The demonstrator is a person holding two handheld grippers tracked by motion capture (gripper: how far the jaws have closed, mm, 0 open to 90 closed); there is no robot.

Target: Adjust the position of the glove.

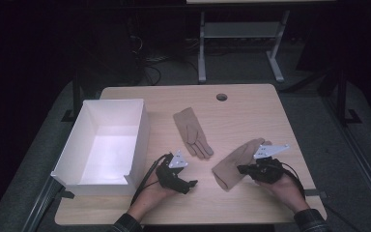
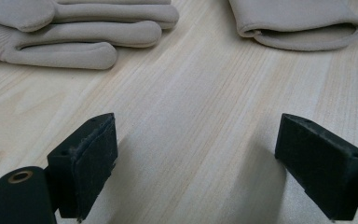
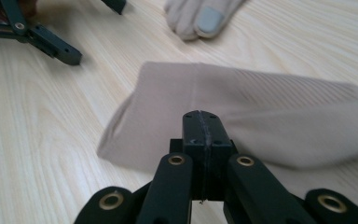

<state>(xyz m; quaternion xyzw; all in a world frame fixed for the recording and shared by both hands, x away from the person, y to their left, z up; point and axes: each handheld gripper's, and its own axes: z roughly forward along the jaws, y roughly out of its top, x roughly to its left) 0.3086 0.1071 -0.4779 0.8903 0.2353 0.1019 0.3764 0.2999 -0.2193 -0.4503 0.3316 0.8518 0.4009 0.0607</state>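
Right claw, jaws pressed together, is sitting at lower right of the high view, touching the cuff of the near glove; whether it is pinching fabric, cannot tell. Left claw, jaws spread wide over bare surface, is holding nothing. Far glove is lying mid-frame, apart. White box at left is showing nothing inside.
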